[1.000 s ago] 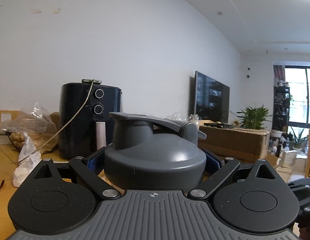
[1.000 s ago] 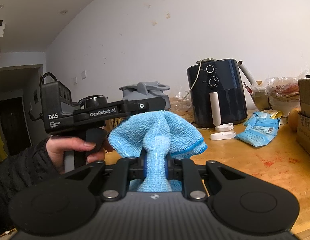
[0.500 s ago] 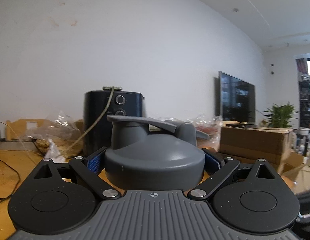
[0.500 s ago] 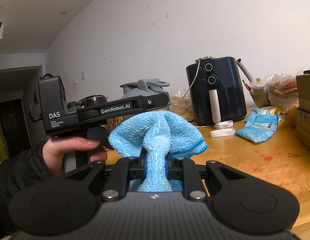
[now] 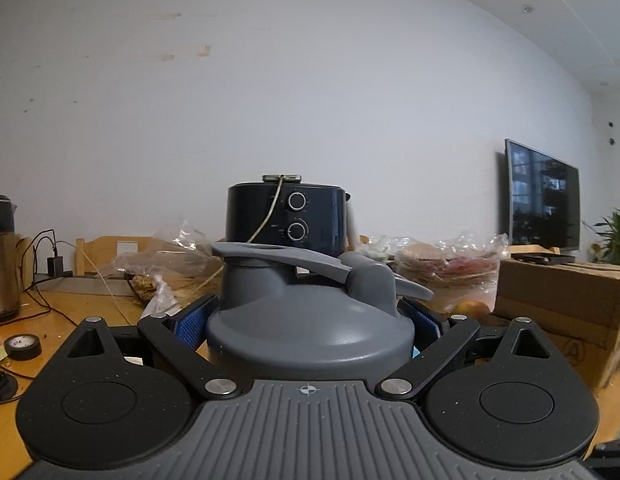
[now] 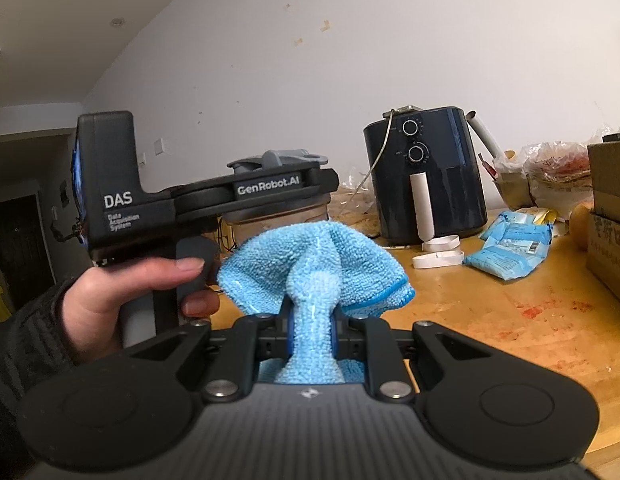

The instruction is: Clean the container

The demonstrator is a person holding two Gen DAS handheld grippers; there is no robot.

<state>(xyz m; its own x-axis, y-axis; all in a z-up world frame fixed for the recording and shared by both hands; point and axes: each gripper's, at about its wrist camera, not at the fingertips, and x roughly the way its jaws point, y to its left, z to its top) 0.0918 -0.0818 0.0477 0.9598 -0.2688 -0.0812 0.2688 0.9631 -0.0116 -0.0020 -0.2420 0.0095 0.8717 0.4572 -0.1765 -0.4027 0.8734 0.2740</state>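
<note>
Right wrist view: right gripper (image 6: 312,334) pinches blue cloth (image 6: 313,268); left gripper (image 5: 310,320) clamps grey-lidded container (image 5: 310,332) above table (image 6: 509,320).

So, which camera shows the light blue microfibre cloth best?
The right wrist view shows it best: the light blue microfibre cloth sits mid-frame, pinched in the right claw, its bunched folds and darker blue edge clear. The left wrist view shows only a small light blue sliver beside the grey plastic container lid, perhaps the cloth.

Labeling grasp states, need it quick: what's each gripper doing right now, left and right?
Left gripper: jaws closed on the grey container, just under its lid.
Right gripper: jaws shut on the bunched blue cloth.
</note>
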